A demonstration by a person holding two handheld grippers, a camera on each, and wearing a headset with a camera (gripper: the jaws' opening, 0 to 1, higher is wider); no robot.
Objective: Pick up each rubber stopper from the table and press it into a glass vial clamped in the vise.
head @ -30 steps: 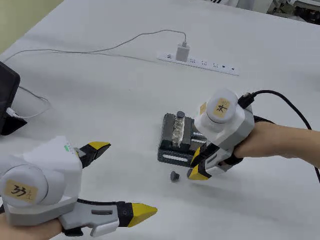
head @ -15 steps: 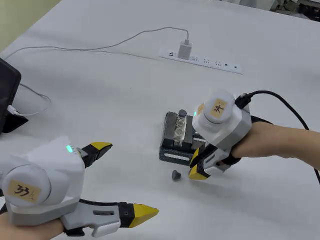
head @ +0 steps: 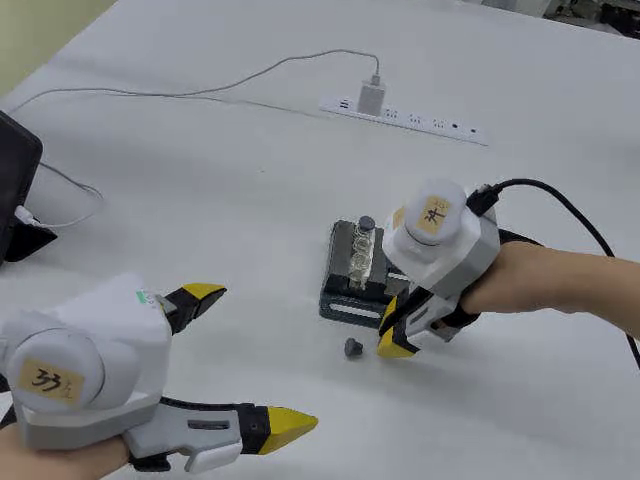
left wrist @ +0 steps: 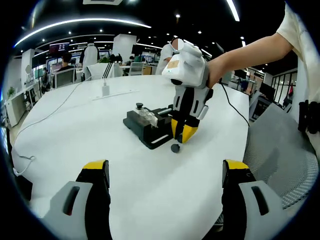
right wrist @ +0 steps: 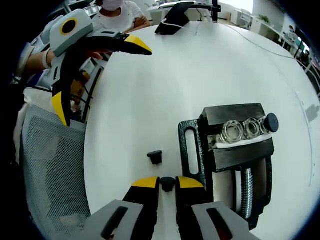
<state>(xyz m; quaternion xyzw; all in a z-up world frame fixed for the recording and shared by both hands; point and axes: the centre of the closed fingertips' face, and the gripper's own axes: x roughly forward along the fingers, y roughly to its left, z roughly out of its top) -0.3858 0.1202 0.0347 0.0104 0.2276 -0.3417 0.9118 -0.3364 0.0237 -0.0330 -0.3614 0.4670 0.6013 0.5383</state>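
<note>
A black vise stands mid-table and clamps a row of glass vials; the far vial carries a dark stopper, and two others are uncapped. My right gripper hangs tip-down just in front of the vise, shut on a small black rubber stopper. A second loose stopper lies on the table just left of its tips, also seen as the loose stopper. My left gripper is wide open near the front left, holding nothing, well away from the vise.
A white power strip with a plugged charger and a long cable lies at the back. A black device stands at the left edge. A mesh chair sits beyond the table's edge.
</note>
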